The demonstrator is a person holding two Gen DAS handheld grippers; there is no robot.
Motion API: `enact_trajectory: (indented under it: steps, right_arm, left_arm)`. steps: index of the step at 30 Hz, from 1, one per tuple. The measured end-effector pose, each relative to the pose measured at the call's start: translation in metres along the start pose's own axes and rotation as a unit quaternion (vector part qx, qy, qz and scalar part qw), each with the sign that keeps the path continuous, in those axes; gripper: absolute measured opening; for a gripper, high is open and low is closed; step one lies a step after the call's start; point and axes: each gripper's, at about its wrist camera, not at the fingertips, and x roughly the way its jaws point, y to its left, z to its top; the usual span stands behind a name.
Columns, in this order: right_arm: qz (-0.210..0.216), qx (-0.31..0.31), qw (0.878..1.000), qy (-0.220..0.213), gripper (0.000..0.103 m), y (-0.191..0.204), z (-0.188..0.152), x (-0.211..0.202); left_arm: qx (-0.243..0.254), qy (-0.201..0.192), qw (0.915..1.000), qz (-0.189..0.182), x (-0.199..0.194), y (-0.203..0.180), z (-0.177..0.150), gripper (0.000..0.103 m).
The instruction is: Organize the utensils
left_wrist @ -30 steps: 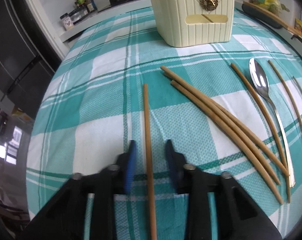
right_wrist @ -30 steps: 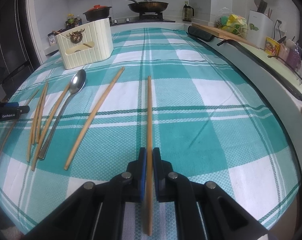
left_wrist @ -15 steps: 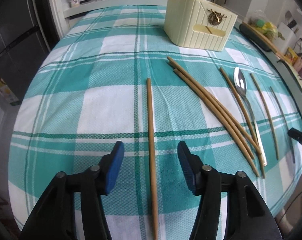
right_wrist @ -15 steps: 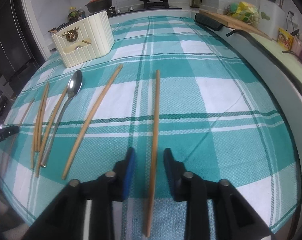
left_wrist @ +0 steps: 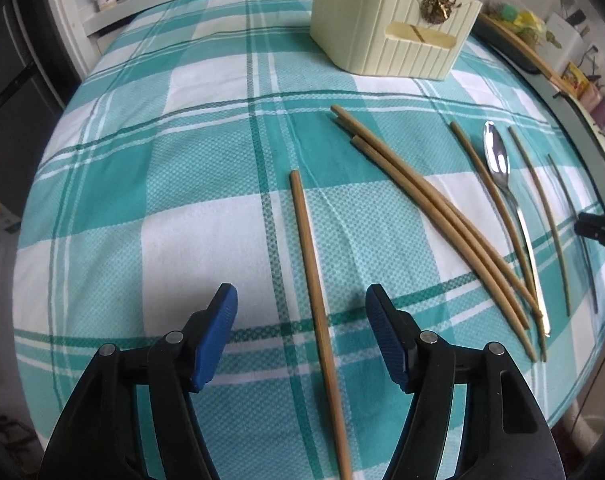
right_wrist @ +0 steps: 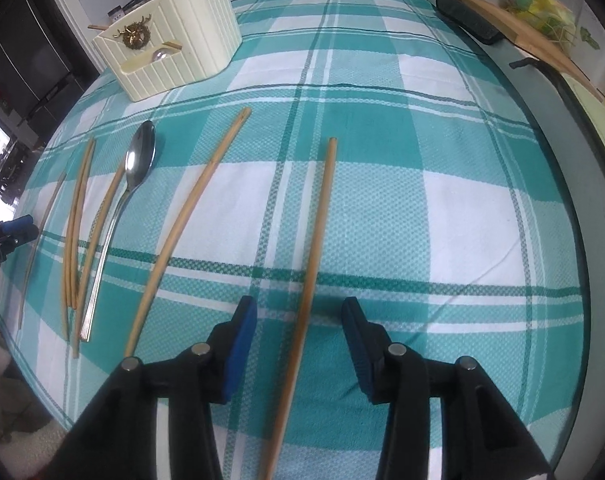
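Note:
My left gripper (left_wrist: 302, 320) is open above the table, with one wooden chopstick (left_wrist: 314, 280) lying on the cloth between its jaws, not held. To its right lie three chopsticks bunched together (left_wrist: 434, 208), more single chopsticks and a metal spoon (left_wrist: 502, 176). My right gripper (right_wrist: 298, 320) is open with another chopstick (right_wrist: 316, 240) lying between its jaws, not held. A further chopstick (right_wrist: 190, 216), the spoon (right_wrist: 136, 164) and several chopsticks (right_wrist: 76, 216) lie to its left. A cream utensil holder (left_wrist: 394, 24) stands at the back; it also shows in the right wrist view (right_wrist: 170, 52).
The table wears a teal and white checked cloth (left_wrist: 182, 160). Its right edge (right_wrist: 582, 200) runs beside a counter with a cutting board (right_wrist: 522, 36). A stove and jars stand beyond the far edge. The other gripper's tip (right_wrist: 10, 232) shows at the left.
Both grippers have opened wide and drawn back upward. The right one let go of its chopstick, which now lies on the cloth. The left chopstick stays on the cloth.

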Motion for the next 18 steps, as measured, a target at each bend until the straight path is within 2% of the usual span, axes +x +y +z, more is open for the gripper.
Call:
enact_trajectory:
  steps: [3, 5, 7, 8, 10, 11, 12, 15, 18]
  right_arm:
    - [-0.010, -0.015, 1.000, 0.004, 0.046, 0.003, 0.017, 0.007]
    - [-0.023, -0.033, 0.999, 0.004, 0.045, 0.005, 0.031, 0.015]
    - [-0.040, -0.045, 0.998, -0.002, 0.042, 0.006, 0.047, 0.022]
    - [-0.049, -0.050, 0.998, -0.007, 0.037, 0.007, 0.055, 0.025]
    - [-0.050, -0.048, 0.998, -0.012, 0.020, 0.006, 0.070, 0.029]
    - [-0.052, -0.046, 0.998, -0.011, 0.008, 0.006, 0.076, 0.031]
    - [-0.053, -0.044, 0.998, -0.014, 0.007, 0.007, 0.080, 0.033]
    - [-0.061, -0.046, 0.997, -0.027, 0.006, 0.010, 0.086, 0.035]
    - [-0.026, -0.012, 0.998, -0.051, 0.006, 0.004, 0.088, 0.023]
  left_arm:
    - [0.020, 0.004, 0.9997, 0.016, 0.006, -0.003, 0.013, 0.066]
    - [0.025, 0.013, 0.9994, 0.018, 0.009, -0.005, 0.022, 0.058]
    - [0.028, 0.020, 0.9993, 0.014, 0.012, -0.007, 0.030, 0.044]
    - [0.028, 0.021, 0.9993, 0.014, 0.013, -0.009, 0.033, 0.039]
    - [0.028, 0.018, 0.9992, 0.021, 0.014, -0.013, 0.039, 0.012]
    - [0.031, 0.016, 0.9988, 0.034, 0.015, -0.015, 0.042, 0.008]
    - [0.034, 0.012, 0.9986, 0.039, 0.015, -0.016, 0.044, 0.006]
    - [0.010, -0.001, 0.9998, 0.017, 0.011, -0.012, 0.045, 0.004]
    - [-0.011, -0.041, 0.9991, 0.006, -0.016, -0.007, 0.044, 0.004]
